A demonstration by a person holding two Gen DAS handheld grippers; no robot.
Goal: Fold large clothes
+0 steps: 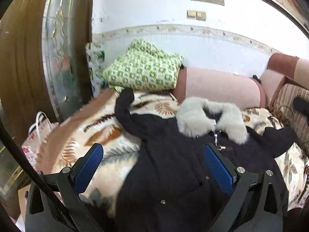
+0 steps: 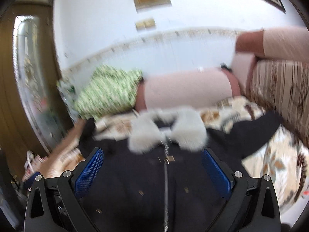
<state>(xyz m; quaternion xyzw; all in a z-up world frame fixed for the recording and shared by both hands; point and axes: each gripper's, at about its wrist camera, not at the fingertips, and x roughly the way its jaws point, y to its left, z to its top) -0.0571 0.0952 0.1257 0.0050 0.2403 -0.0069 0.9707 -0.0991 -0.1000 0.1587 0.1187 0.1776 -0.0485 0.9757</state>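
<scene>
A large black coat with a grey fur collar lies spread face up on a leaf-patterned blanket. Its left sleeve bends up toward the back; the right sleeve points right. My left gripper is open above the coat's left front, holding nothing. In the blurred right wrist view the coat shows its zipper and fur collar. My right gripper is open over the coat's centre, below the collar, empty.
A green-and-white knitted cloth sits on the pink sofa back behind the coat. A wooden door with a glass panel stands at the left. A striped cushion is at the right. A white cable and a patterned bag lie at the left.
</scene>
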